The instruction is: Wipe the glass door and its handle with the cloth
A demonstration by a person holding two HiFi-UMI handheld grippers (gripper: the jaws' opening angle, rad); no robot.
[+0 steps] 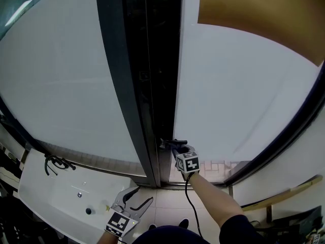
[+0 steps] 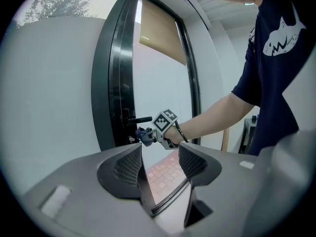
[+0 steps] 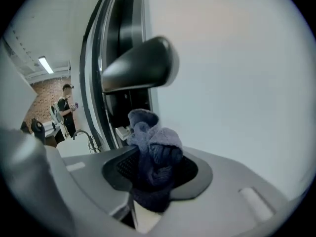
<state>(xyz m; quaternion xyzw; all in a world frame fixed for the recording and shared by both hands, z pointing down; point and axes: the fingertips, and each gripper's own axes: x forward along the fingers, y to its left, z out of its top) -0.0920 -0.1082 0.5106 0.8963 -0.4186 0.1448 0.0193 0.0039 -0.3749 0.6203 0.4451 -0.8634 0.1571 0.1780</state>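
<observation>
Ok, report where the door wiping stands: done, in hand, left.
Done: the cloth is picked up, right tongs shut on it. In hand: the cloth sits just under the door handle, seemingly not touching. To do: the handle wipe and the glass door; no wiped patch shows. Left tongs open, empty, held back.

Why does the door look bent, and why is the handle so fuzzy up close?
Head view: the wide lens bows the straight door frame into a curve. Right gripper view: the handle looks soft, out of focus; the cloth is sharper.
</observation>
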